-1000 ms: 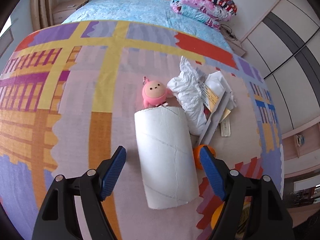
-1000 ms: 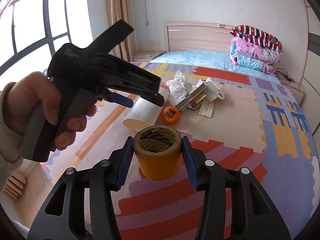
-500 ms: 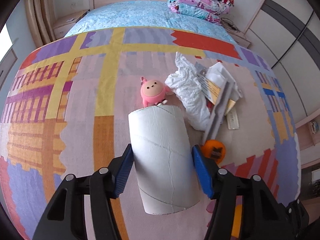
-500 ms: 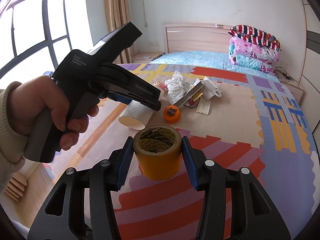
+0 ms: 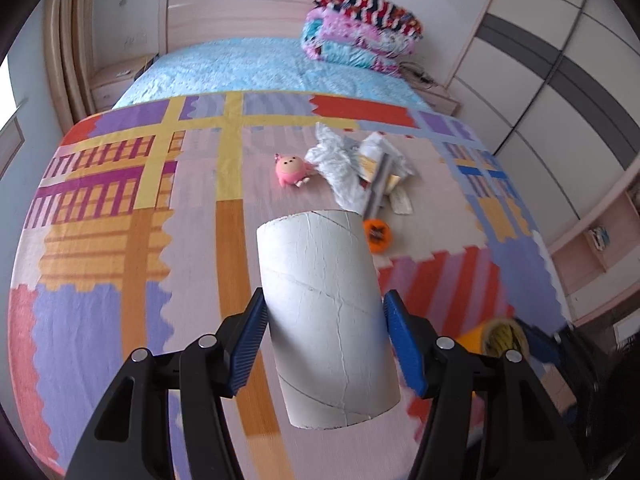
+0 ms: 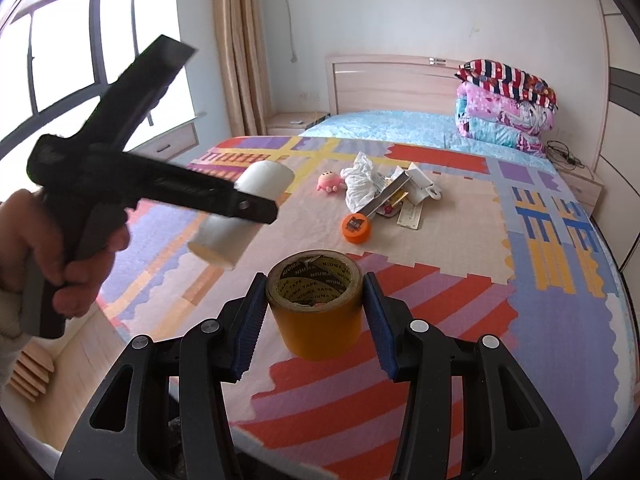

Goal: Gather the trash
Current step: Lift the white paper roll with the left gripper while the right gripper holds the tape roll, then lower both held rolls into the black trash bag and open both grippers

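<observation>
A white cardboard tube (image 5: 326,312) is clamped between the blue pads of the left tongs (image 5: 324,340), whose jaws have just been closing onto it; in the right wrist view the tube (image 6: 244,216) is seen held clear above the bed, tilted, with its open end toward the camera. A roll of brown tape (image 6: 315,304) is gripped upright by the right tongs (image 6: 315,320), both pads being pressed to its sides. The left tongs are borne by a hand (image 6: 72,256) seen at the left of the right wrist view.

On the patchwork blanket (image 6: 560,320) beyond the tube, an orange round lid (image 5: 377,236) is seen lying flat, just beside a grey strip (image 5: 378,190). The strip is laid across a heap of crumpled white paper and wrappers (image 5: 340,164). A pink plush toy (image 5: 291,169) lies beside the heap. Folded quilts (image 5: 360,36) are stacked at the head of the bed, against the headboard (image 5: 232,12).
</observation>
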`<state>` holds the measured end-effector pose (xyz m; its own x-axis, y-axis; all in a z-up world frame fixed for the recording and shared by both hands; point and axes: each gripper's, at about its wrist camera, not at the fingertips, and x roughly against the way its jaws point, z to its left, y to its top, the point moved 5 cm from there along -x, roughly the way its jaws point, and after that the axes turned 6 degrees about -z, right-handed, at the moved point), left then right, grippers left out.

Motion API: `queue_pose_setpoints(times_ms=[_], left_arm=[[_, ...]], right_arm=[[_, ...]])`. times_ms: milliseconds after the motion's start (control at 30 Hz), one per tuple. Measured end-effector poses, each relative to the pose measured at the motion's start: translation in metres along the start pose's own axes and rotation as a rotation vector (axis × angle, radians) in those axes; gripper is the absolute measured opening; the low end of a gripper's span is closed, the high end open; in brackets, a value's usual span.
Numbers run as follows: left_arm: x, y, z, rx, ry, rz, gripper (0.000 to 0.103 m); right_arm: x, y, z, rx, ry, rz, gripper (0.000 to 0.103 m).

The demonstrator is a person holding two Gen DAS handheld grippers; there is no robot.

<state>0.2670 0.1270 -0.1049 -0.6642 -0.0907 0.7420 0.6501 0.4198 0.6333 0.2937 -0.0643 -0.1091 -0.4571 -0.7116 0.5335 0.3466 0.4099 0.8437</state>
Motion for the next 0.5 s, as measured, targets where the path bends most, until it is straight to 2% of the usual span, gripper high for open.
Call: queue_pose_setpoints(times_ms=[167,367,500], left_arm=[[0.037,-0.017,-0.013,-0.048,-0.039,-0.063,0.057],[0.076,-0.045,-0.027,-0.103,-0.08,-0.146,0.057],[0.09,-0.069,-0.032,-0.089,-0.132,-0.159,0.057]], right_arm=[[0.025,-0.006,0.014,0.037,-0.014,-0.015,0.048],[0.056,-0.027,0.028,0.022,0.005,-0.019,0.048],[0.074,-0.043,0.038,0.027,0.022,-0.011,0.048]])
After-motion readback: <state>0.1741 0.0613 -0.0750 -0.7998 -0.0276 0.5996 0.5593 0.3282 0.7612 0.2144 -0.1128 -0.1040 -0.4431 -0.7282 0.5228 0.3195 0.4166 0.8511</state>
